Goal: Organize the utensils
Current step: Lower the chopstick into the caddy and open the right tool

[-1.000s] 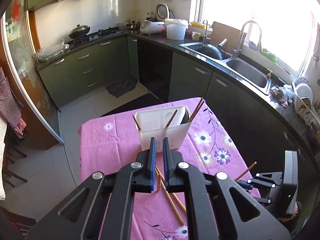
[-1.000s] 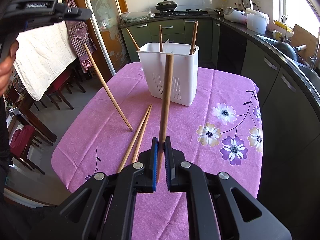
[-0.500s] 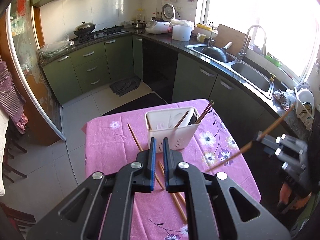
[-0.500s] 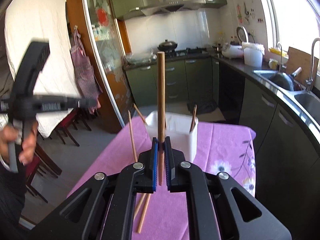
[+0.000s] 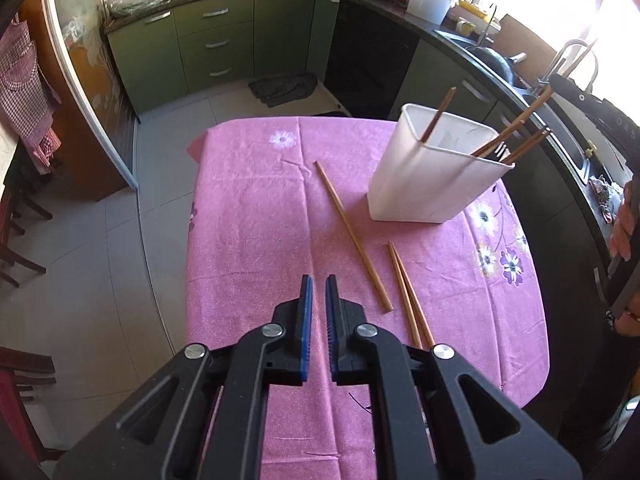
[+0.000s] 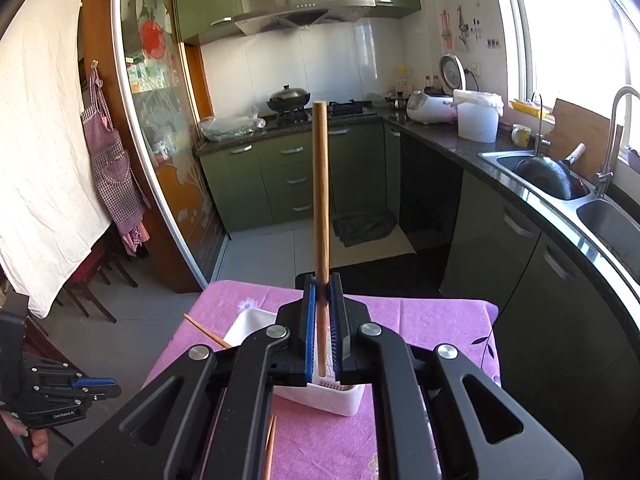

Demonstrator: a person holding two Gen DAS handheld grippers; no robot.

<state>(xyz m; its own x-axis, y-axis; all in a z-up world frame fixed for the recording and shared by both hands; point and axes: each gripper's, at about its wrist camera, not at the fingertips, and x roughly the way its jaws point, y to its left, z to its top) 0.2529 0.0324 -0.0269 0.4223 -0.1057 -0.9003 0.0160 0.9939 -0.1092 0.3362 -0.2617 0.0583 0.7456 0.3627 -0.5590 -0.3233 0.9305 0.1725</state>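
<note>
A white utensil holder (image 5: 430, 176) stands on the pink tablecloth (image 5: 256, 216) and holds several wooden chopsticks (image 5: 508, 136). One chopstick (image 5: 352, 236) and a pair (image 5: 410, 292) lie loose on the cloth in front of it. My left gripper (image 5: 316, 280) is nearly shut and empty, above the cloth near the loose ones. My right gripper (image 6: 322, 292) is shut on a wooden chopstick (image 6: 321, 192), held upright right above the holder (image 6: 320, 394). The right tool shows at the left view's right edge (image 5: 592, 108).
Green kitchen cabinets (image 5: 216, 44) and a dark counter with a sink (image 6: 560, 176) run behind and to the right of the table. A dark floor mat (image 5: 284, 88) lies beyond the table. Chairs (image 6: 92, 276) stand at the left.
My right gripper has carried its chopstick forward over the holder. My left gripper has tilted down toward the loose chopsticks on the cloth.
</note>
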